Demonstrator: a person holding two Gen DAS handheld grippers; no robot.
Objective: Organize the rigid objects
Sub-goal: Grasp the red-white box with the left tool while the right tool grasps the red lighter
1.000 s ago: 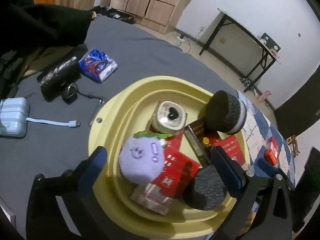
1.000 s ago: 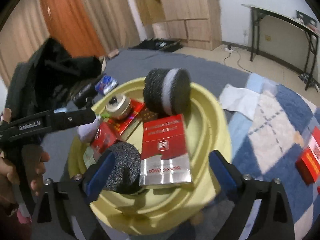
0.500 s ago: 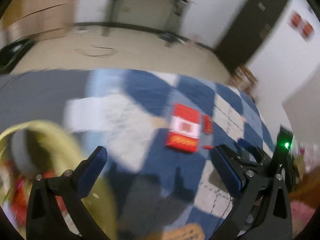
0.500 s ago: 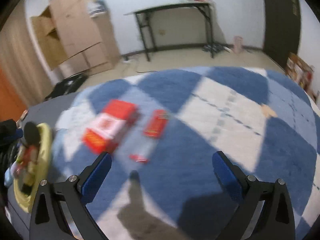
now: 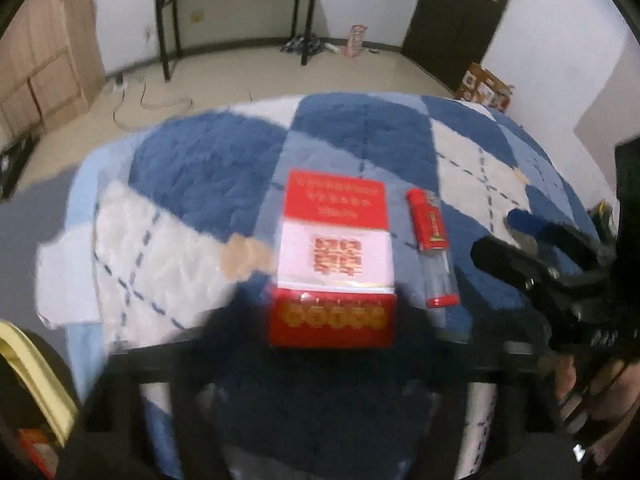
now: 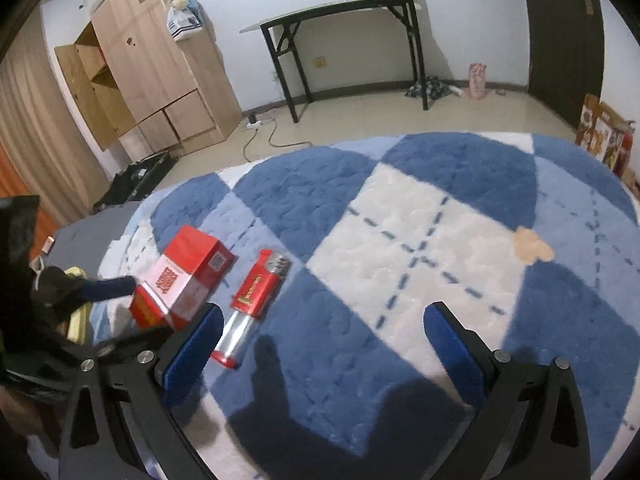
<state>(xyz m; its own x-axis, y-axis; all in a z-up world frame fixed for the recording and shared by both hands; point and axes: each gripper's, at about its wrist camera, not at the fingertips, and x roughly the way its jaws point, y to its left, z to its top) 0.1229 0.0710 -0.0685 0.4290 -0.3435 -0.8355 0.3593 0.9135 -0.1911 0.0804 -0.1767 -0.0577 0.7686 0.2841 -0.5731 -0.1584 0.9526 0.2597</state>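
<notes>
A red and white box (image 5: 334, 260) lies on the blue and white checked blanket (image 5: 200, 184), and it also shows in the right wrist view (image 6: 184, 282). A slim red lighter with a clear end (image 5: 432, 240) lies just right of the box, and it too shows in the right wrist view (image 6: 252, 300). My left gripper is blurred at the bottom of its view, so its jaws cannot be made out; one blue fingertip (image 6: 114, 286) touches or nearly touches the box. My right gripper (image 6: 320, 354) is open and empty above the blanket, right of the lighter.
The rim of the yellow basin (image 5: 32, 376) shows at the lower left. A white sheet (image 5: 64, 268) lies on the blanket near it. Beyond the bed stand a black desk (image 6: 340, 40) and a wooden wardrobe (image 6: 136, 72).
Both grippers swung away from the yellow basin to the red box and lighter. The left gripper has since closed in on the box, which now fills the middle of its view.
</notes>
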